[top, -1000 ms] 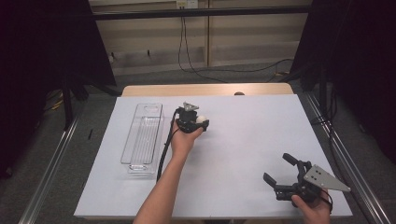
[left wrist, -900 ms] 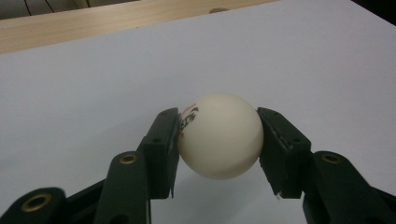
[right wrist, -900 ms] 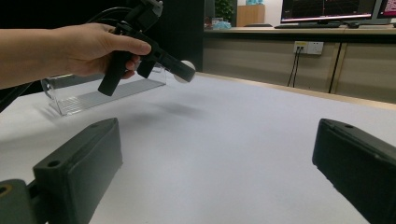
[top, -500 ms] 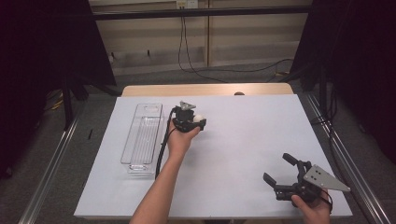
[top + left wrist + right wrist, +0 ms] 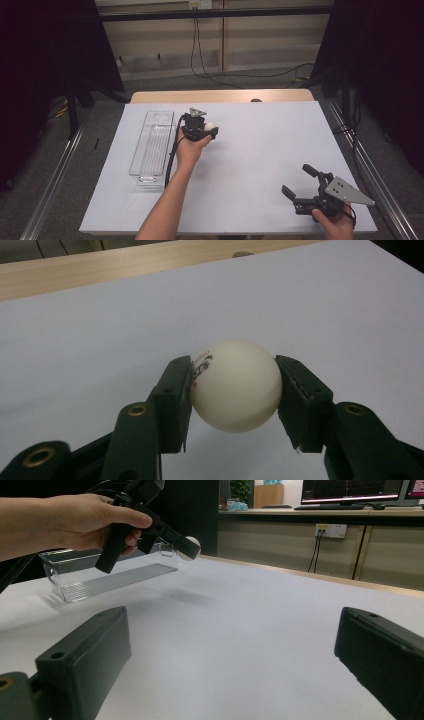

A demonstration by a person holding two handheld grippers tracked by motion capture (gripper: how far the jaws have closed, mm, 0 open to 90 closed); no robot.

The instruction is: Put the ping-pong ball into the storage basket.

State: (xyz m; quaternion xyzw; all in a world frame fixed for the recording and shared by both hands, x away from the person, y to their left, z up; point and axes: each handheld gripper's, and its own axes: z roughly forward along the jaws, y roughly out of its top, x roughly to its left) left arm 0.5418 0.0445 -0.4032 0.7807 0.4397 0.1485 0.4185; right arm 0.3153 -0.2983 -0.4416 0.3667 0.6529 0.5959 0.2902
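A white ping-pong ball (image 5: 236, 385) with dark print on it is clamped between the two black jaws of my left gripper (image 5: 234, 390), lifted above the white table. In the high view the left gripper (image 5: 209, 129) holds the ball (image 5: 210, 126) just right of a clear plastic tray (image 5: 152, 145). The right gripper view shows that hand, the ball (image 5: 192, 546) and the tray (image 5: 107, 572) at the far left. My right gripper (image 5: 299, 184) rests near the table's front right corner, jaws wide apart with nothing between them (image 5: 227, 655).
The long clear tray lies lengthwise on the left part of the white table sheet (image 5: 260, 145). A wooden strip (image 5: 220, 96) borders the far edge. Metal rails (image 5: 365, 165) run along both sides. A cable (image 5: 172, 155) trails from the left gripper.
The left hand with the ball has shifted slightly toward the tray and back edge. The right gripper has stayed where it was.
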